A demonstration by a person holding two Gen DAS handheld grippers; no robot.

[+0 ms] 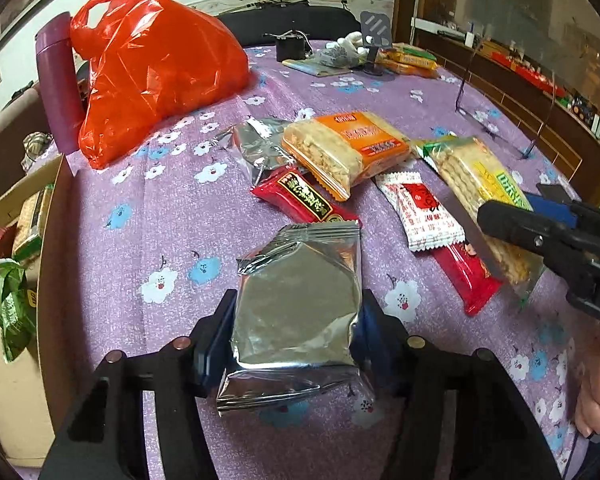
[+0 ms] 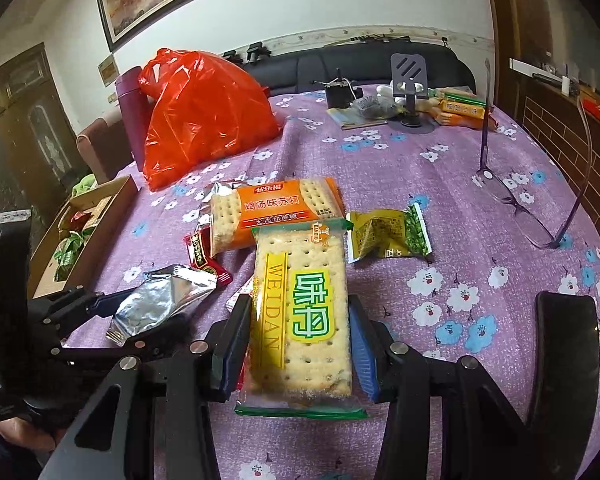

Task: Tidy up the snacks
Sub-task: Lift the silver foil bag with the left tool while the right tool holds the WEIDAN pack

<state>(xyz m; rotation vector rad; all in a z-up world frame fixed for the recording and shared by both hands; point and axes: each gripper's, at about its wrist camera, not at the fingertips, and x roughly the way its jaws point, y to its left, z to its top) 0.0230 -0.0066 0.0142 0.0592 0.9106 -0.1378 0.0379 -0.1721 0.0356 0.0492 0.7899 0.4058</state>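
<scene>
Cardboard box cut off at left edge; contents partly hidden.

Left wrist camera: sits behind my left tongs, tilted down, close over the table. Right wrist camera: same, behind my right tongs. Both face the sofa end; both catch the red bag, orange cracker pack, and each other's tongs.

Crinkled silver foil packet gleams; the cracker pack is glossy clear plastic; the red bag is thin shiny plastic; the surface wears matt flowered cloth.
</scene>
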